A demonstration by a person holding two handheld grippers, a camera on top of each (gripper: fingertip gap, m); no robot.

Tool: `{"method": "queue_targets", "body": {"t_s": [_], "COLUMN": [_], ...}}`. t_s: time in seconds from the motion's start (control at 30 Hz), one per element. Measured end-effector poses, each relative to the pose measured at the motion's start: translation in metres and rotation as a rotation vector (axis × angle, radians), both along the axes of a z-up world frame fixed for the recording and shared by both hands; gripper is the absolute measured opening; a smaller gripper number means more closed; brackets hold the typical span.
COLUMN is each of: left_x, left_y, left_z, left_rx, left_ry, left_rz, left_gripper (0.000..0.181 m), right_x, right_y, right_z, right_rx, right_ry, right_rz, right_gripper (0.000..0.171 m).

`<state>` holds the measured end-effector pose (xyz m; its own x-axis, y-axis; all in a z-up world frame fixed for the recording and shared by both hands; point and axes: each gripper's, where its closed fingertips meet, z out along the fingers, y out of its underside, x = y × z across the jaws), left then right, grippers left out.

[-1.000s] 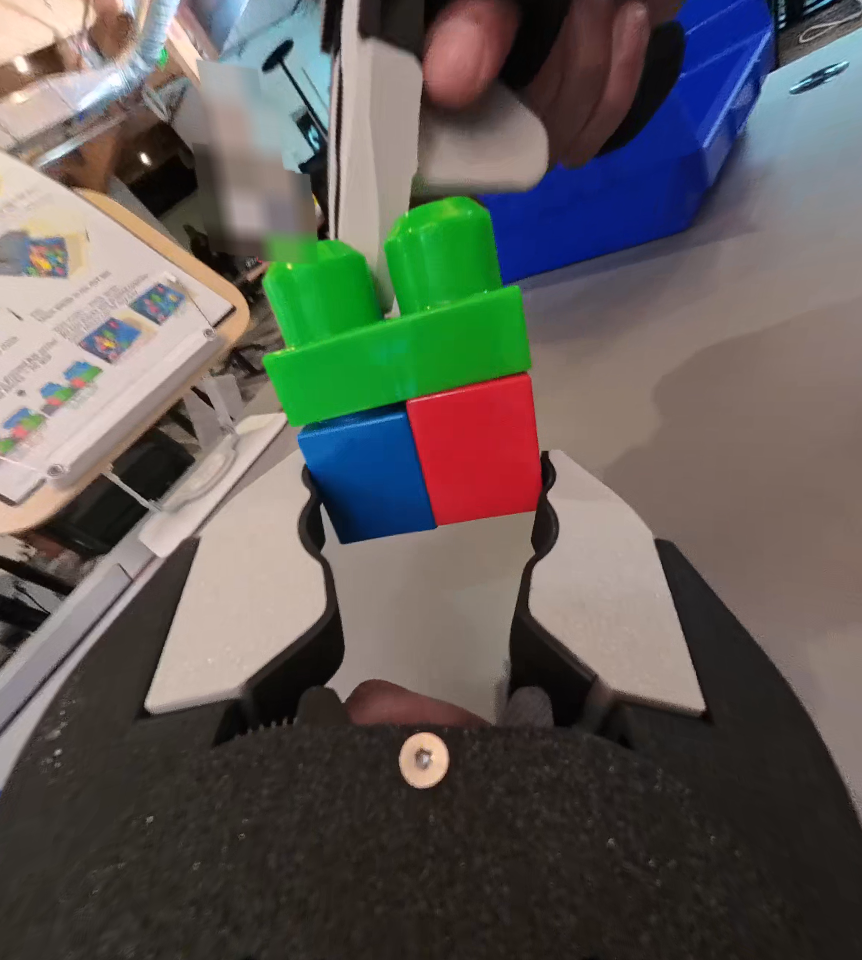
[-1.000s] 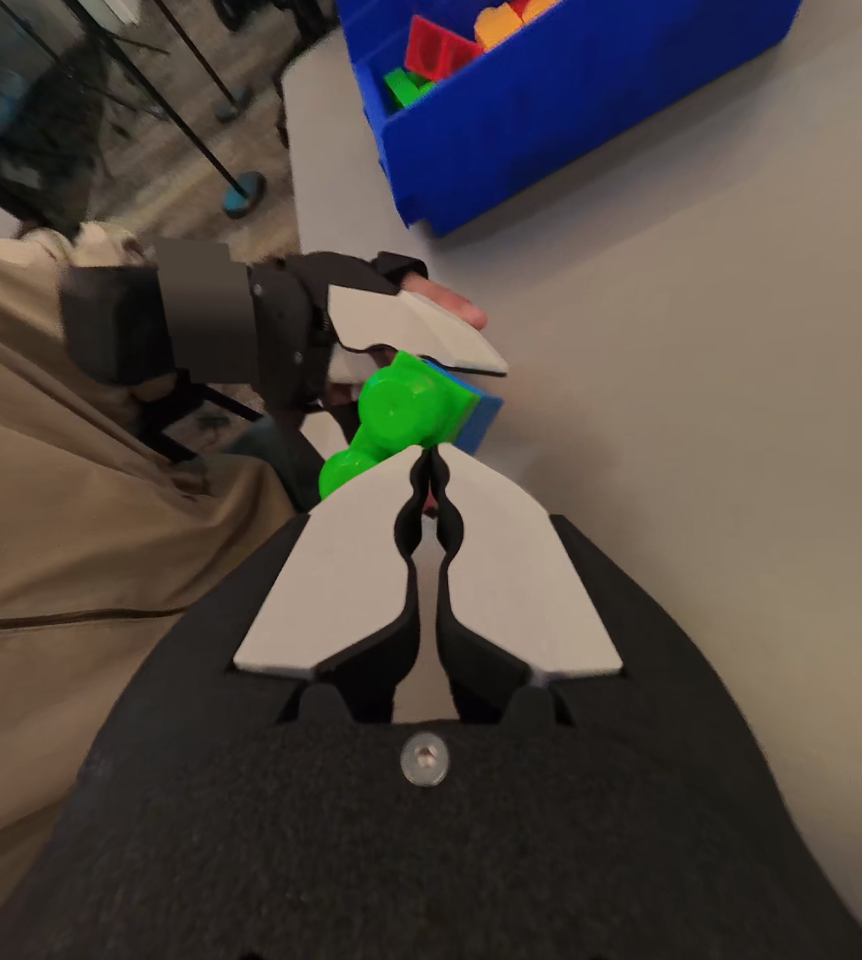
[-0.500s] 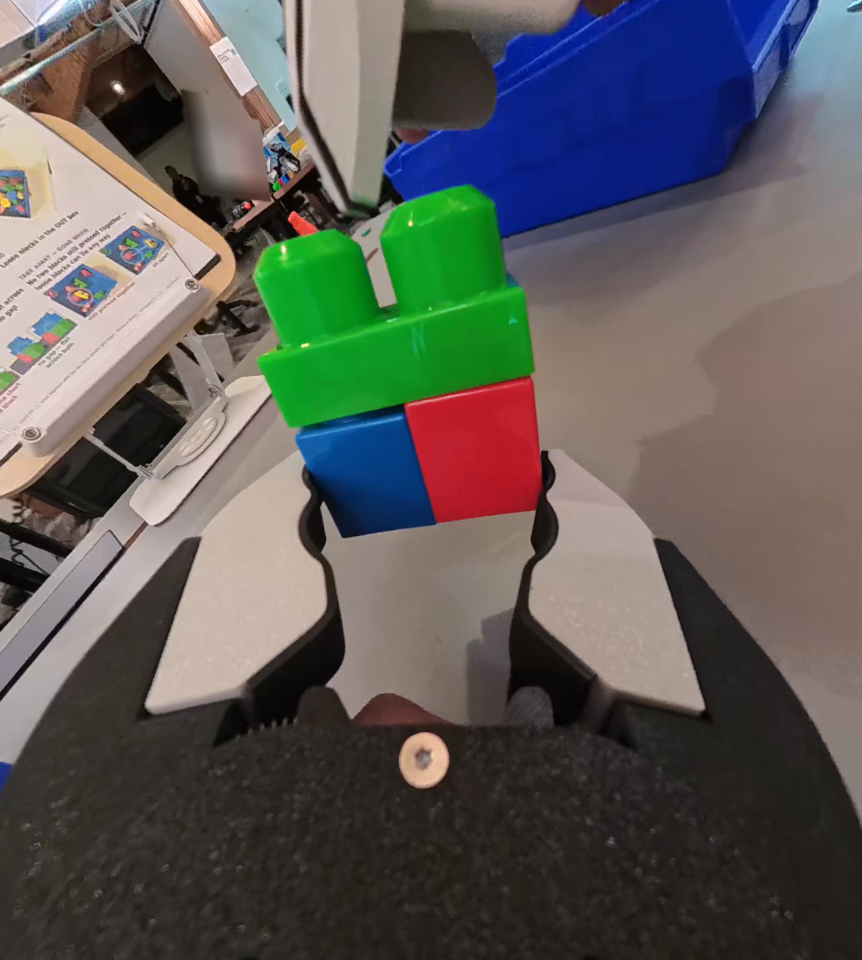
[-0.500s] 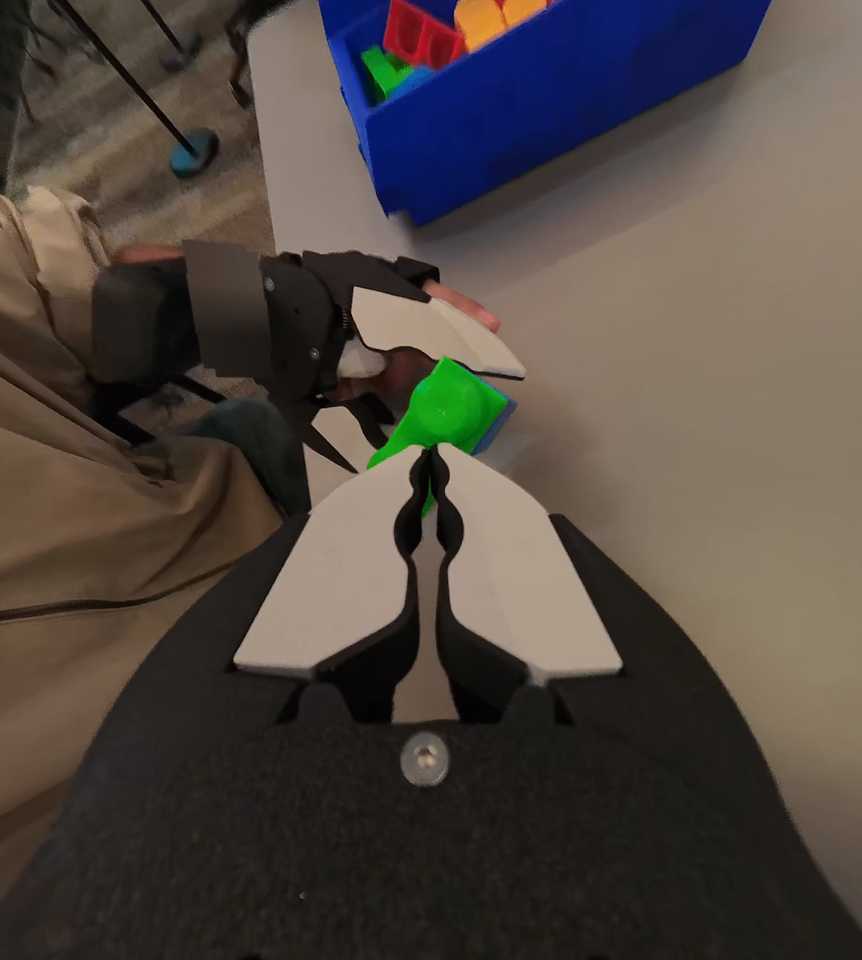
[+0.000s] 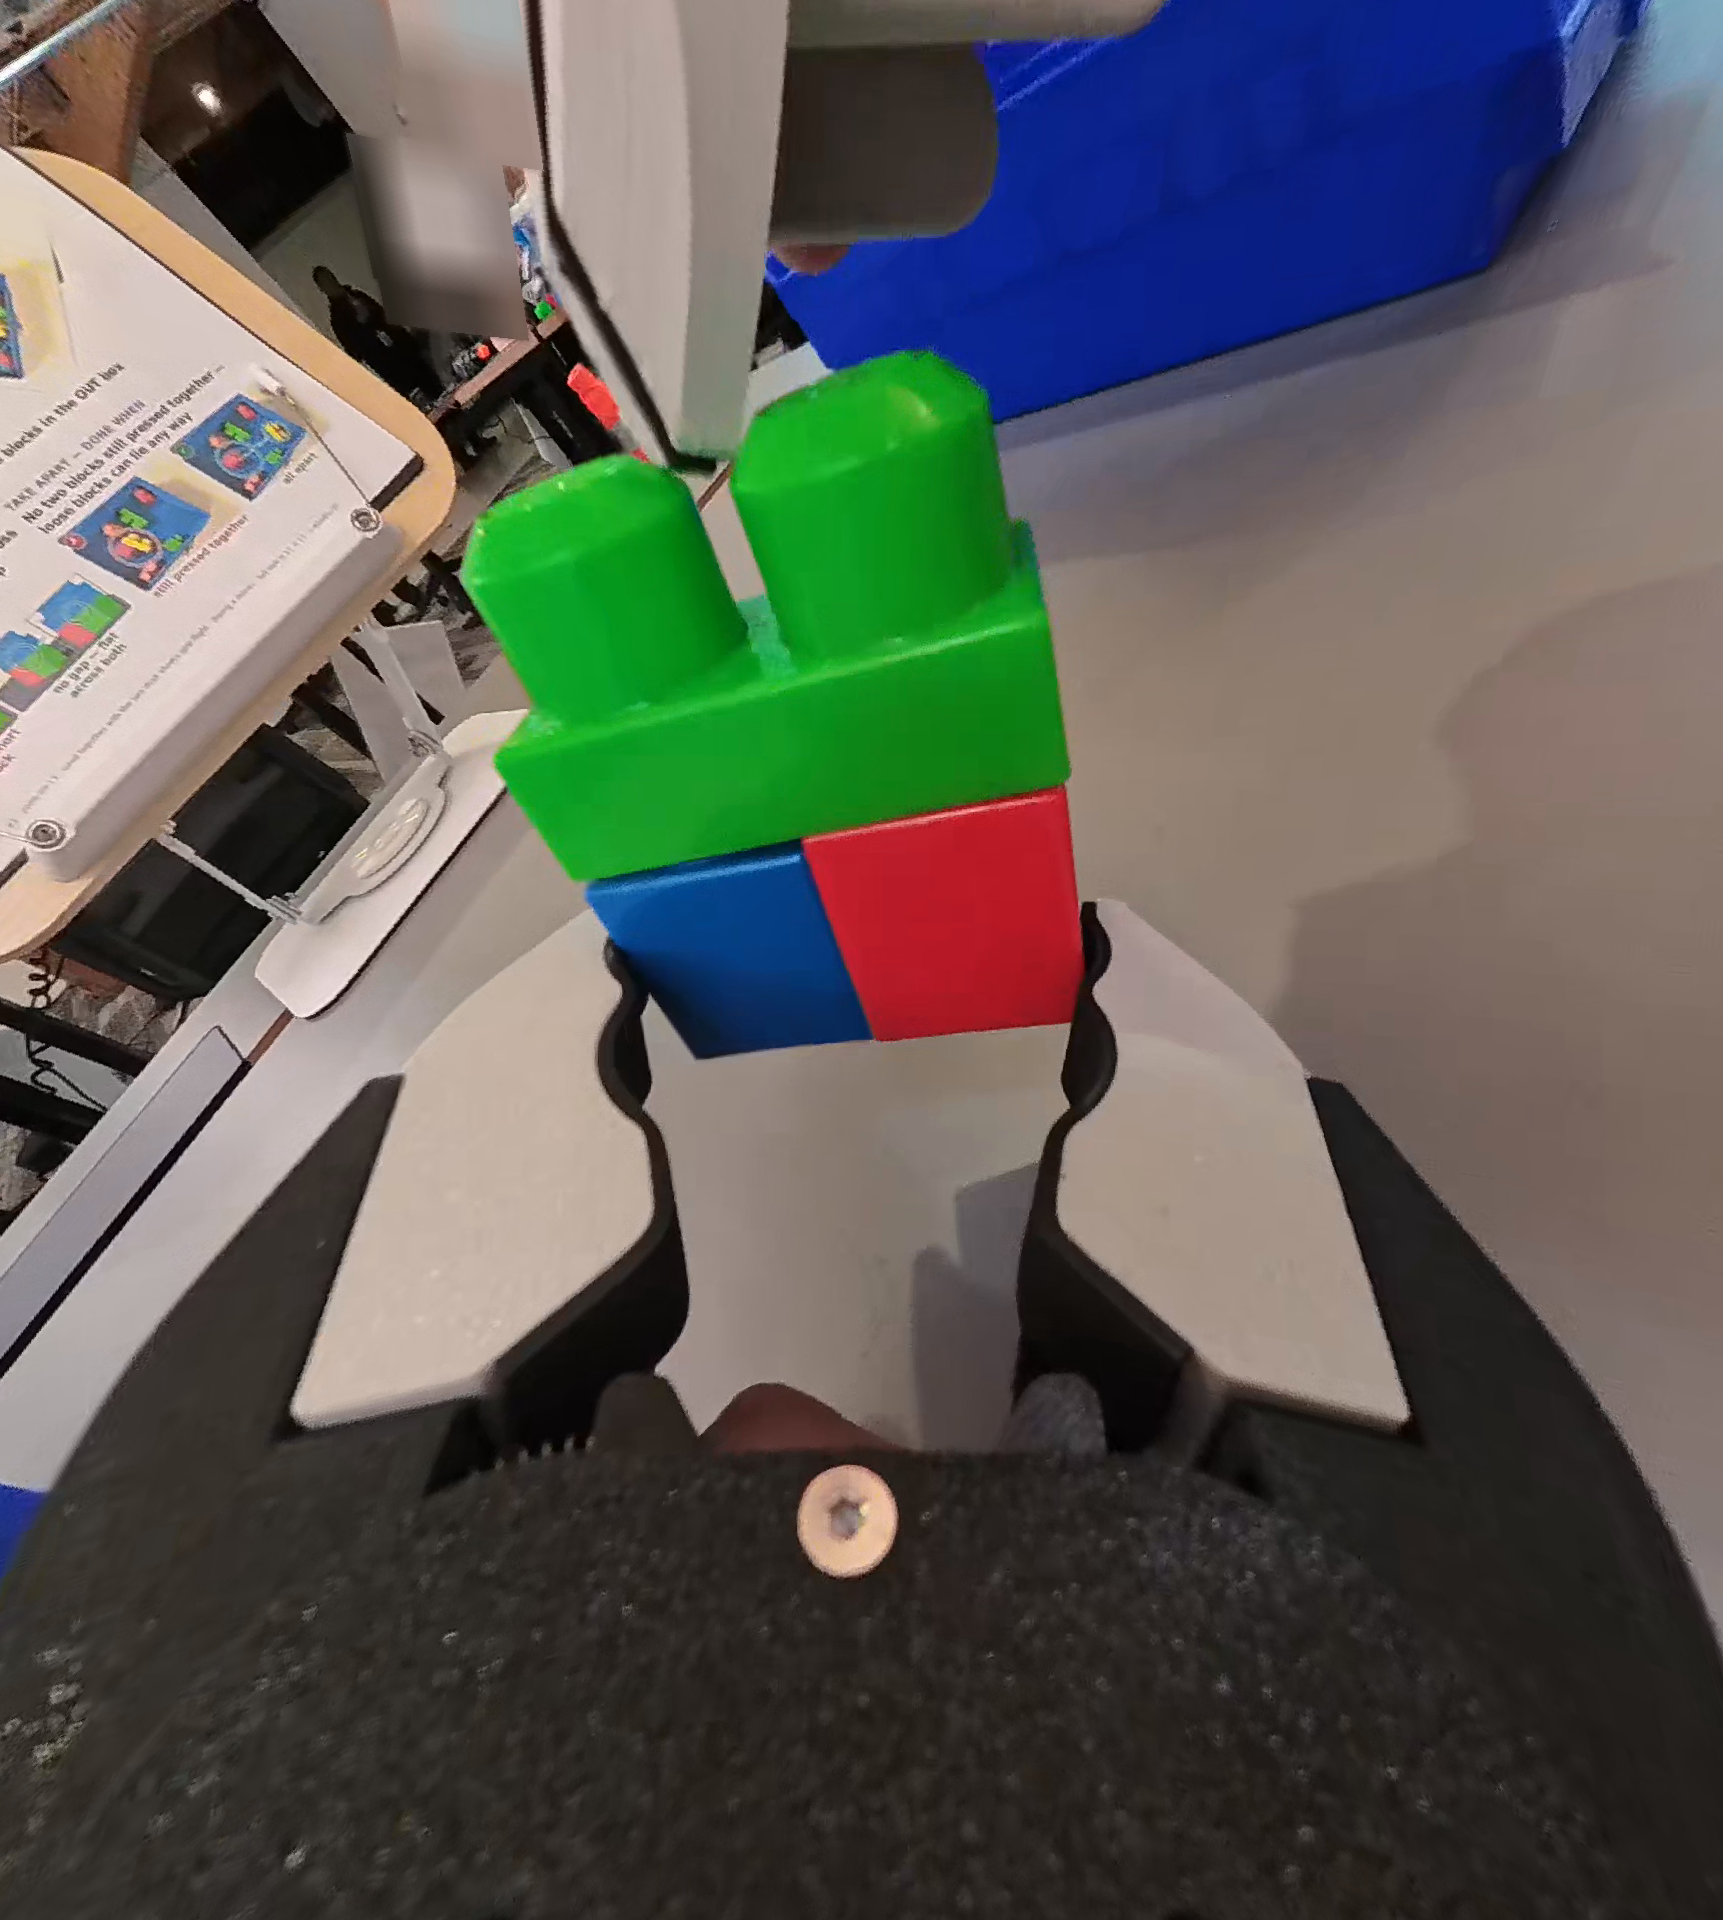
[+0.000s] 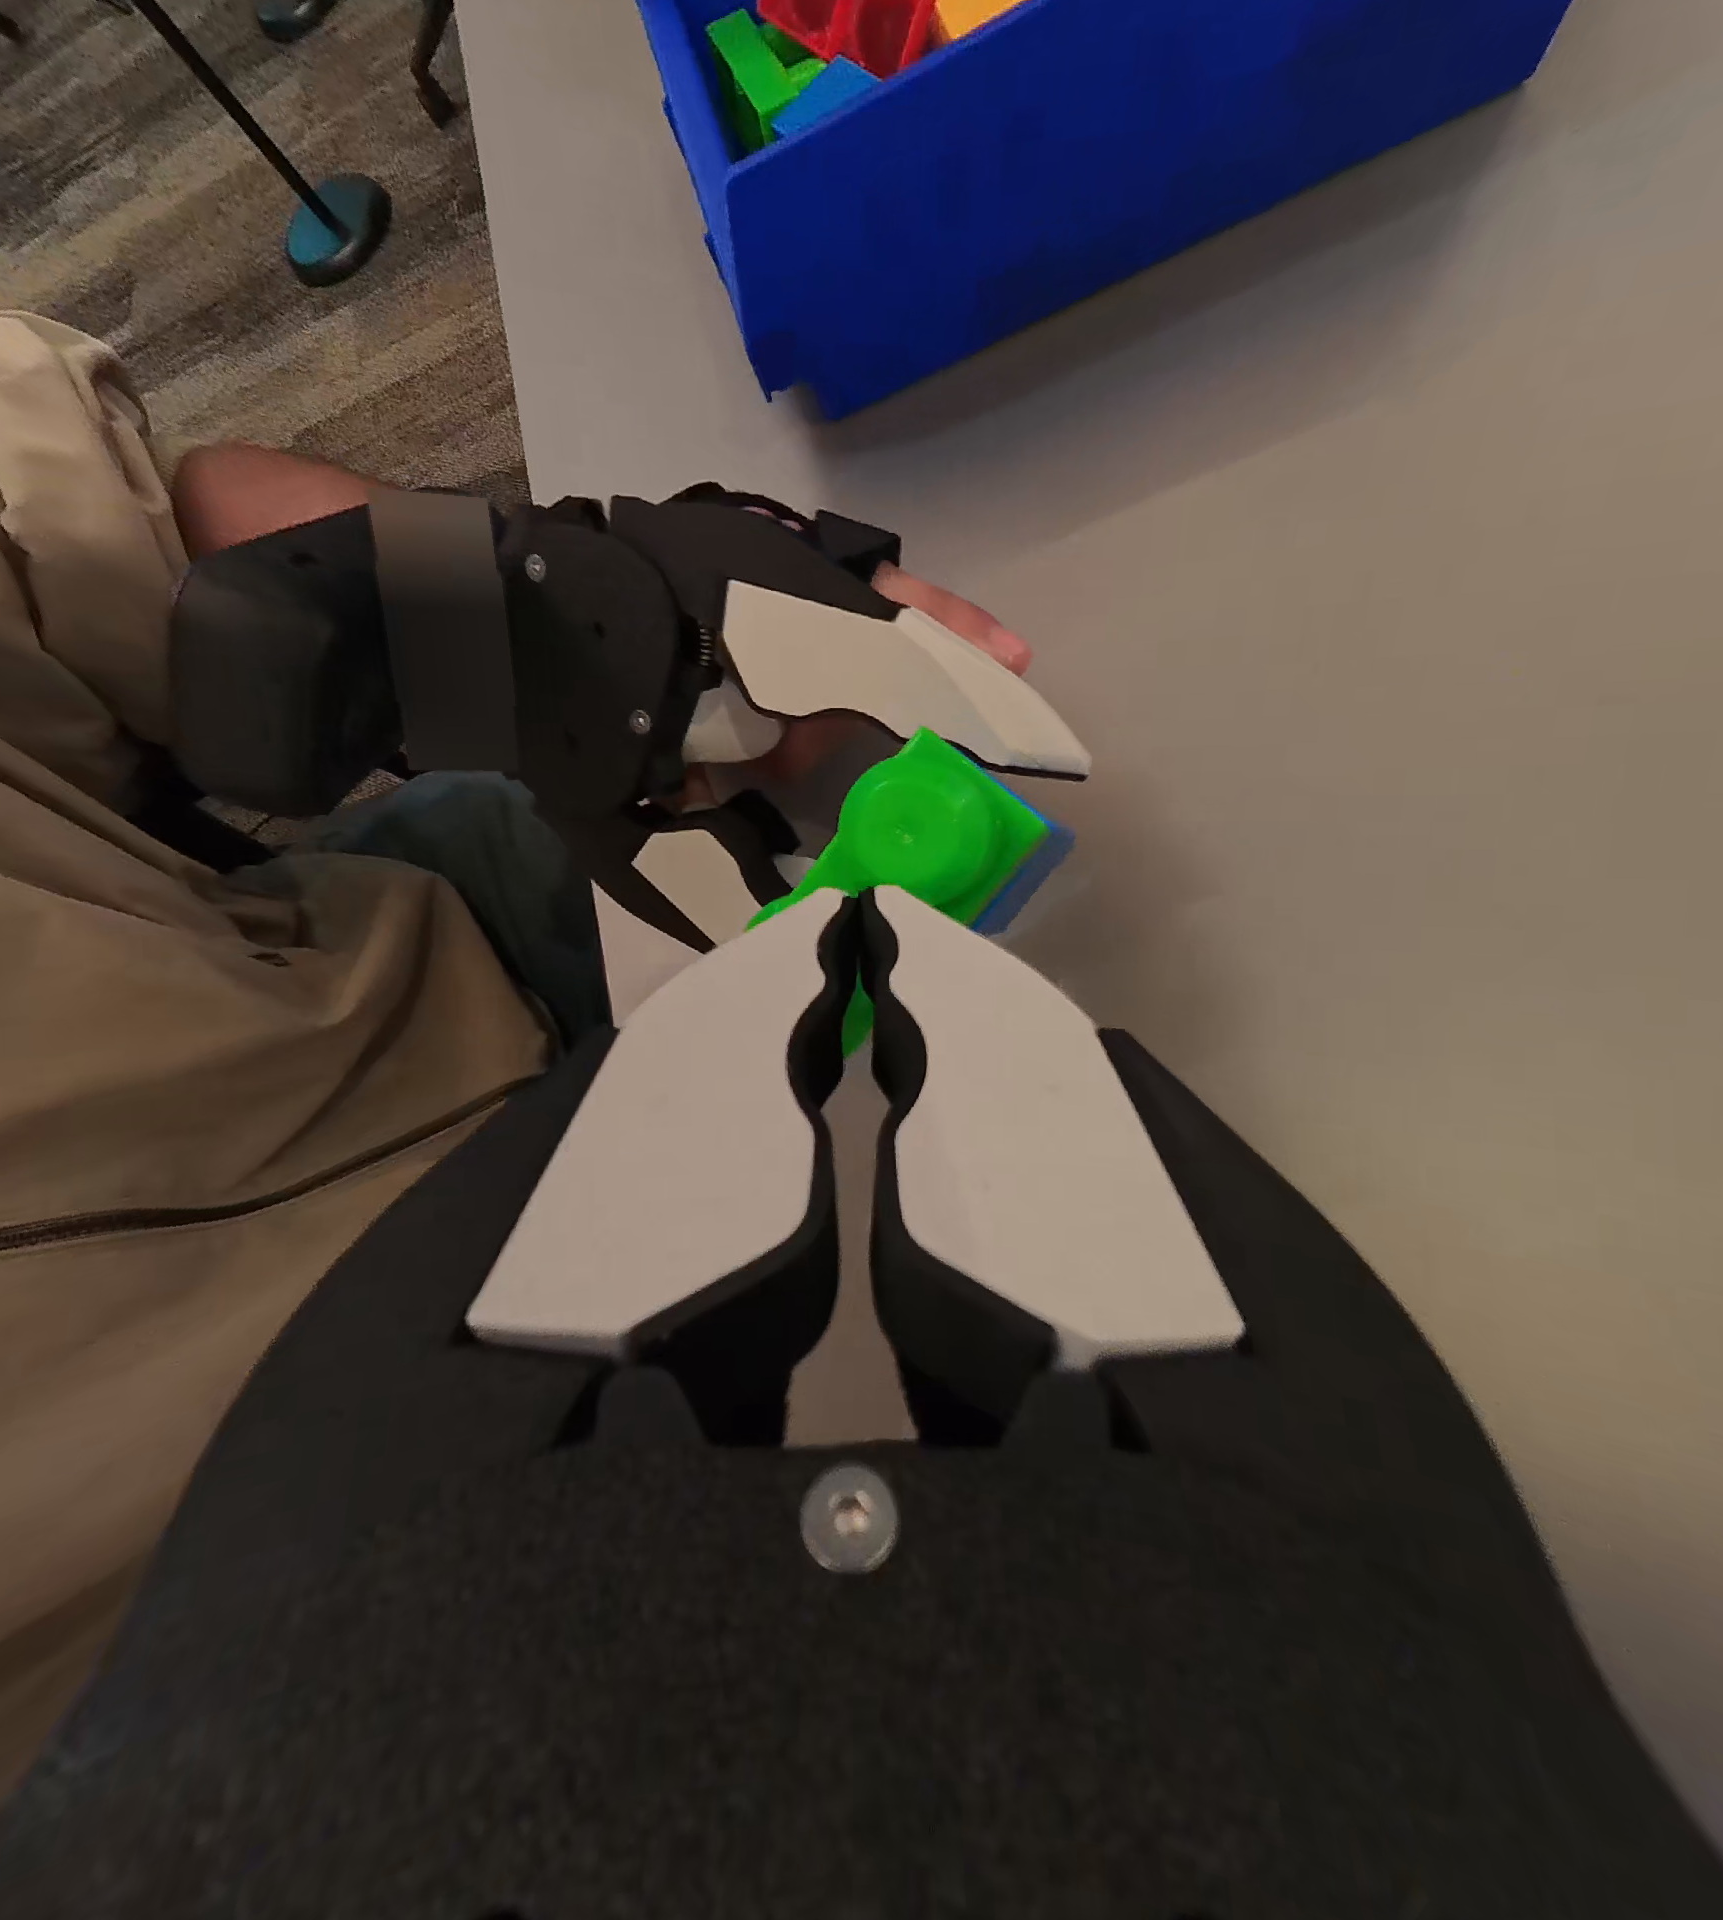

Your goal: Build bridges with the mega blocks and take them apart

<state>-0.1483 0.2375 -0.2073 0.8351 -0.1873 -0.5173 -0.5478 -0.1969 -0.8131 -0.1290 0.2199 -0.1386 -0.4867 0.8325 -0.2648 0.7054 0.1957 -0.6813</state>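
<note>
- The little bridge — a green block (image 5: 795, 665) with two studs, pressed flat across a blue block (image 5: 732, 951) and a red block (image 5: 945, 914) set side by side — is held up off the grey table (image 5: 1459, 727), in the air near its front edge.
- The left gripper (image 5: 852, 971) is closed on the lower pair: one fingertip presses the outer face of the blue block, the other the outer face of the red one. The green block's ends overhang the tips slightly.
- The right gripper (image 6: 859, 904) has its jaws drawn together with barely a slit between them; its tips sit at the groove between the two green studs, seen from above in the right wrist view. Whether anything is truly pinched there I cannot tell.
- In the left wrist view that gripper comes down from the top edge, one white finger (image 5: 659, 208) ending just at the gap between the studs.
- Right of and beyond the blocks the table is bare, with open room.
- A blue bin (image 6: 1096, 187) holding loose blocks stands well apart at the far side.
- Past the table's left edge stands a tilted instruction board (image 5: 140, 582) on a stand.
- A tan sleeve (image 6: 109, 935) fills the near left.
</note>
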Motion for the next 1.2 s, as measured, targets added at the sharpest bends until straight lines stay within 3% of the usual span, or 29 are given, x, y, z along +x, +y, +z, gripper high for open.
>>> {"method": "queue_targets", "body": {"t_s": [1.0, 1.2], "left_x": [0.003, 0.003], "left_y": [-0.001, 0.0], "left_z": [-0.006, 0.017], "left_rx": [-0.02, 0.068], "left_ry": [0.04, -0.045], "left_rz": [0.002, -0.02], "left_gripper": [0.078, 0.078], "right_x": [0.005, 0.001], "right_y": [0.002, -0.001], "right_z": [-0.007, 0.03], "right_rx": [0.01, -0.261], "right_ry": [-0.016, 0.087], "right_rz": [-0.005, -0.003], "right_gripper": [0.0, 0.0]}}
